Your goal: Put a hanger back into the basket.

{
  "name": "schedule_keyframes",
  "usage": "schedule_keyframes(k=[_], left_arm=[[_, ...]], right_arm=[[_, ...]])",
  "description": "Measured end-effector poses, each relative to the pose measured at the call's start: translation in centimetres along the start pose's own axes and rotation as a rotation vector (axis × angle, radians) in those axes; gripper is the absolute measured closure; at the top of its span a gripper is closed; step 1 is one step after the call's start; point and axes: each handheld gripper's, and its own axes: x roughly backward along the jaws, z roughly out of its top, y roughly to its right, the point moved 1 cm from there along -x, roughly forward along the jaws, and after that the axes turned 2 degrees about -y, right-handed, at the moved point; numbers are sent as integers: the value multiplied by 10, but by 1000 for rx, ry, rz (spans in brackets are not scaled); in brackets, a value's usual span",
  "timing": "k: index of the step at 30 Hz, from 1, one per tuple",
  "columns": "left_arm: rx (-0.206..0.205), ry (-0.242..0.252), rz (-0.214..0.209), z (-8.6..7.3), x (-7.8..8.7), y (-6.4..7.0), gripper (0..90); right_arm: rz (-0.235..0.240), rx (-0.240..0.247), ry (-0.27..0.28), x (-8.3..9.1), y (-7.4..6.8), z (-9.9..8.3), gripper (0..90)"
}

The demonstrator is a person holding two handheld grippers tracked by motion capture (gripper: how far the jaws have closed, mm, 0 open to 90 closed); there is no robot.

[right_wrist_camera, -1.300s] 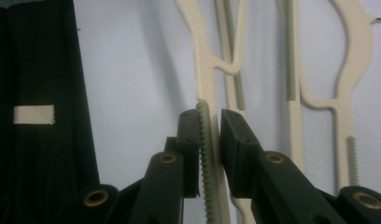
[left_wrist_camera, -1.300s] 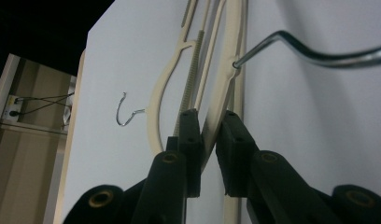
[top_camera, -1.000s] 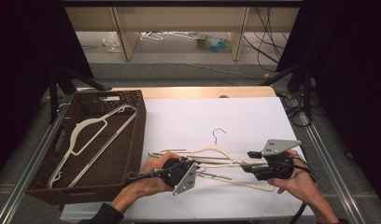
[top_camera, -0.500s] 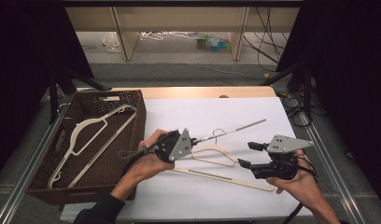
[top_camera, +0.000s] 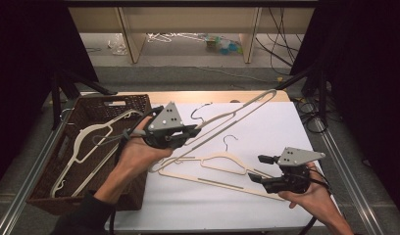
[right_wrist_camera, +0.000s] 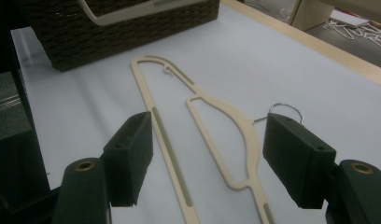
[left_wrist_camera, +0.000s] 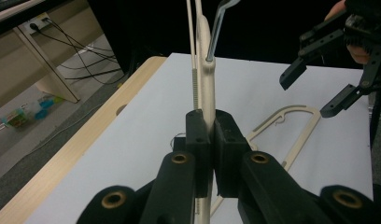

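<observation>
Cream hanger lifted toward the basket

The left gripper [top_camera: 190, 131] has its fingers [left_wrist_camera: 198, 140] pinching the lifted hanger [top_camera: 237, 110] near its neck, holding it tilted above the worktop [top_camera: 266, 132], likely to carry it left to the wicker basket [top_camera: 83, 110]. The right gripper [top_camera: 259, 169], fingers [right_wrist_camera: 130, 156] spread, hovers over the second hanger [top_camera: 222, 161] lying flat, probably poised to take it.

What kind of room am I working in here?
Likely a lab or recording workspace, not a home: a table under a white sheet with dark curtains at both sides, loose cables on the floor behind it, and tripod legs by the wicker basket.
</observation>
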Motion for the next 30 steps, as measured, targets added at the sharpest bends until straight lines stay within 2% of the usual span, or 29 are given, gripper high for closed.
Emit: schedule_keyframes(k=[1, 3, 4, 5, 6, 8, 10, 12, 13, 15, 16, 17, 18, 19, 22, 24, 25, 27, 29, 30], left_arm=[[10, 4, -3, 2, 4, -2, 857], [74, 21, -22, 7, 21, -8, 857], [74, 21, -22, 7, 21, -8, 857], [100, 20, -38, 9, 32, -14, 857], [115, 20, -35, 10, 38, -17, 857], [137, 15, -21, 11, 52, -23, 857], [133, 1, 17, 11, 65, -31, 857], [154, 4, 43, 8, 77, -39, 857], [154, 4, 43, 8, 77, -39, 857], [191, 4, 65, 0, 92, -52, 857], [191, 4, 65, 0, 92, -52, 857], [213, 7, 73, -5, 97, -58, 857], [218, 6, 79, -8, 99, -61, 857], [233, 0, 100, -14, 107, -68, 857], [249, -2, 112, -21, 115, -76, 857], [270, -9, 155, -31, 129, -87, 857], [270, -9, 155, -31, 129, -87, 857], [288, -6, 195, -43, 140, -96, 857], [286, -14, 206, -47, 143, -99, 857], [301, -28, 222, -56, 147, -103, 857]], right_arm=[[0, 0, 0, 0, 0, 0, 341], [9, -4, -18, 0, 0, -2, 338], [6, -3, -18, -1, 0, -2, 336], [5, -5, -19, -1, 0, -3, 335], [9, -6, -19, -1, 0, -3, 335], [9, -7, -16, -3, -1, -5, 335], [11, -12, -24, -4, -1, -6, 334], [16, -15, -33, -6, -1, -8, 329], [19, -19, -41, -7, -1, -9, 326], [16, -19, -42, -8, -1, -10, 319], [16, -18, -43, -9, -1, -10, 316], [16, -19, -44, -10, -2, -11, 314], [16, -19, -44, -10, -2, -11, 314], [18, -18, -44, -11, -2, -11, 313], [22, -20, -44, -11, -2, -11, 313], [24, -21, -41, -11, -2, -11, 313], [24, -21, -41, -11, -2, -11, 313], [28, -35, -33, -11, -1, -12, 313], [24, -30, -36, -11, 0, -12, 311], [23, -32, -35, -11, 0, -13, 309]])
